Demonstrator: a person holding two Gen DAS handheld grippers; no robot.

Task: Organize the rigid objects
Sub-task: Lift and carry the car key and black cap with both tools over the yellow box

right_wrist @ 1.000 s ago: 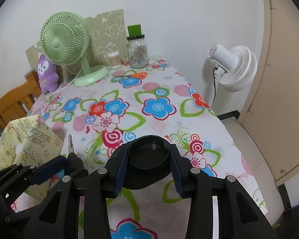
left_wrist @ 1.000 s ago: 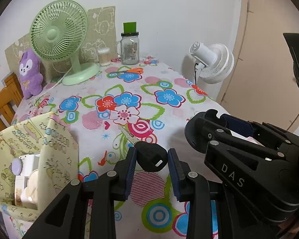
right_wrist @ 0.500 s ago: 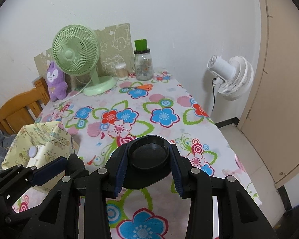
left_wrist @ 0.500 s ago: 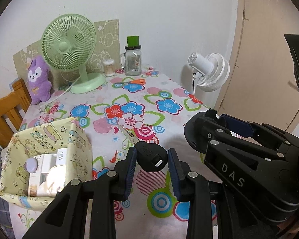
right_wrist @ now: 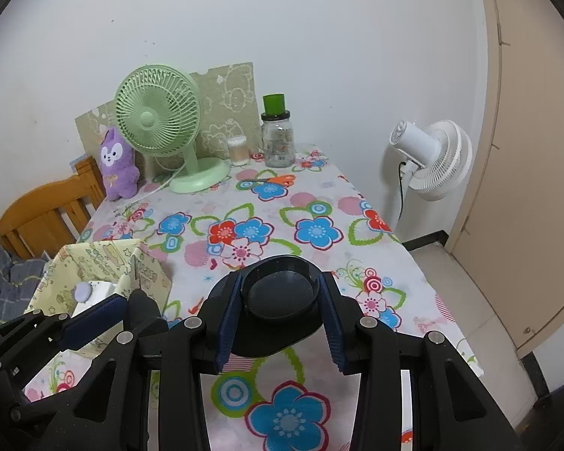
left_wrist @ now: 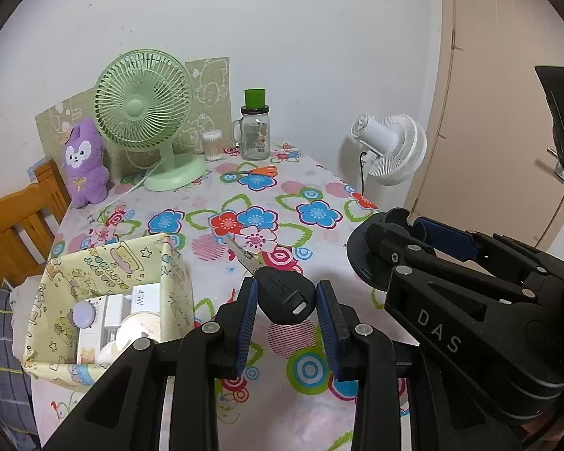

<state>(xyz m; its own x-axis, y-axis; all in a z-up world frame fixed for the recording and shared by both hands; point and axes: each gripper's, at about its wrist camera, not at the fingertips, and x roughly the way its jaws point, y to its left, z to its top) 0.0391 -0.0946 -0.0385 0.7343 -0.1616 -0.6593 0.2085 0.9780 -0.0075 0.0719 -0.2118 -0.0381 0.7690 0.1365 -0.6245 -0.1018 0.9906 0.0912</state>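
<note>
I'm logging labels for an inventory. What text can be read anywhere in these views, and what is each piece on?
"DAS": on the body of the right tongs.
"HS": on the black head of the key held in the left tongs.
"45W": on a white box in the yellow paper box.
Glass jar label: too blurred to read.

"DAS" on right gripper (left_wrist: 387, 248); "HS" on key (left_wrist: 285, 295); "45W" on white box (left_wrist: 144, 297)
</note>
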